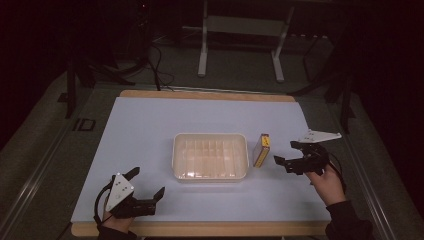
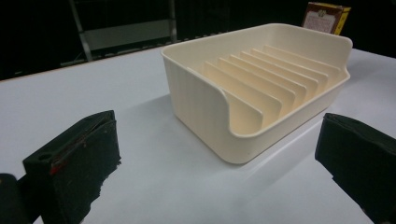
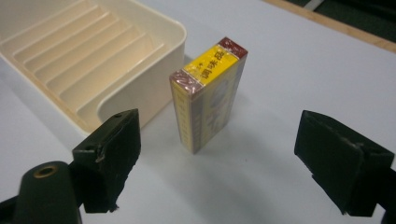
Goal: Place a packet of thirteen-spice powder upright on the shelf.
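Cream ribbed tray point(image 1: 210, 172) sits just beside the upright yellow box point(image 1: 261, 149); the right gripper point(image 1: 291, 154) and left gripper point(image 1: 148, 183) both gape, holding nothing.

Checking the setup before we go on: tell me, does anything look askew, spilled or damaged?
Nothing stands out. The cream slotted tray sits flat and empty on the white mat, and the small yellow-topped box stands upright beside it, intact.

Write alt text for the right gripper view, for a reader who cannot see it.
A small yellow box stands upright on a white table, framed between the open black jaws of the right hand-held gripper, which do not touch it. A cream ribbed tray sits just beside the box at upper left.
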